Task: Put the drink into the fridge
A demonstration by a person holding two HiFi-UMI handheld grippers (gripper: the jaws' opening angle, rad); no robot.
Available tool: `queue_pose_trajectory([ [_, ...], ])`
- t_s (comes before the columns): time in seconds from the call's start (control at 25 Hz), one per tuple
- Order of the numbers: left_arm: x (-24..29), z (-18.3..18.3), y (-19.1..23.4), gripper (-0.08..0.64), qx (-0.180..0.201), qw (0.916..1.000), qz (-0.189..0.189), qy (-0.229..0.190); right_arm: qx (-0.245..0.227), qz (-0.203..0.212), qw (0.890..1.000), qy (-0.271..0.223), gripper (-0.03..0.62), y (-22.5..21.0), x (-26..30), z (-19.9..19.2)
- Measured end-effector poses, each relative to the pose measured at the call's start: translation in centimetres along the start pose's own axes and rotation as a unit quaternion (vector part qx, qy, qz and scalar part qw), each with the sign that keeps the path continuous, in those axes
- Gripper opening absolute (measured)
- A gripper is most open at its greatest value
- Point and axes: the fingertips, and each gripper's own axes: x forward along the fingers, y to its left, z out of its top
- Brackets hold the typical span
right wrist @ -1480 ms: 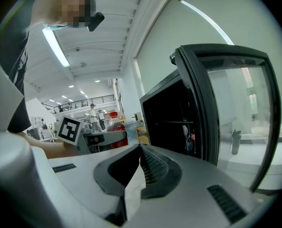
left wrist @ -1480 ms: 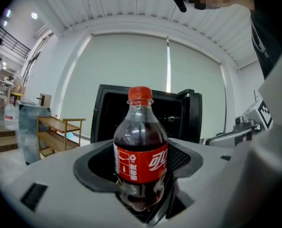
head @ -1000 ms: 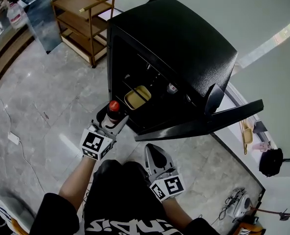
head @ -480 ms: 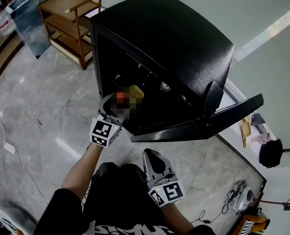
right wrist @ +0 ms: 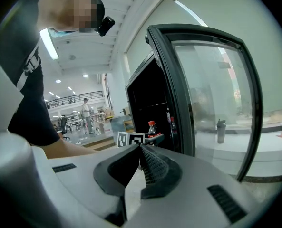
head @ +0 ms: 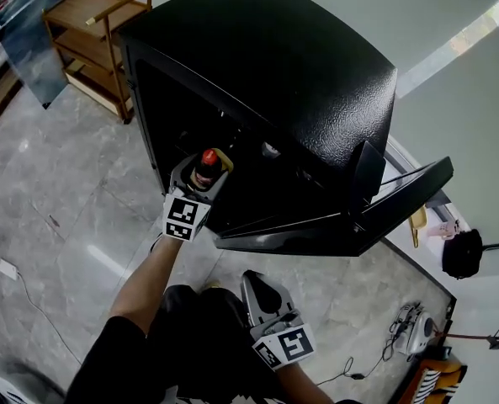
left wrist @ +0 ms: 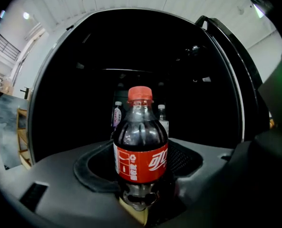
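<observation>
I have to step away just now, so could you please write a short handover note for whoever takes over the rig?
Left gripper: shut on the cola bottle, upright, at the mouth of the open fridge.
Right gripper: shut, empty, low by the person's lap.
Done: door open, bottle picked up.
To do: set it inside, release, probably close the door.

The left forearm (head: 152, 268) reaches forward, the left gripper (head: 202, 173) clamped wide on a cola bottle (head: 207, 160); the right gripper (head: 260, 283) hangs low, jaws apparently together.
</observation>
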Motion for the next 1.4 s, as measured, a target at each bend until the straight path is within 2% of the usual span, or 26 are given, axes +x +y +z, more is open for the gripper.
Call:
queue_pose_trajectory([
  [0.4, 6.1, -2.3, 0.6, 0.308, 0.013, 0.9999, -0.001, 0.005, -0.004, 0.001, 1.0, 0.011, 0.023, -0.3, 0.4, -1.4],
  [0.68, 8.0, -3.4, 0.9, 0.308, 0.019, 0.9998, 0.0, 0.011, -0.004, 0.006, 1.0, 0.015, 0.023, -0.2, 1.1, -2.1],
  [0.92, 8.2, -3.6, 0.6, 0.308, 0.03, 0.9994, -0.005, 0.018, 0.004, 0.005, 1.0, 0.02, 0.023, -0.5, 1.1, -2.1],
  [1.16, 8.0, -3.7, 0.5, 0.31, 0.026, 0.9992, 0.001, 0.03, 0.006, 0.01, 1.0, 0.029, 0.023, -0.4, 0.8, -1.9],
  [1.4, 5.2, -2.1, 0.2, 0.311, 0.014, 0.9994, 0.007, 0.031, 0.015, 0.016, 0.999, 0.036, 0.023, -0.1, 0.6, -0.9],
])
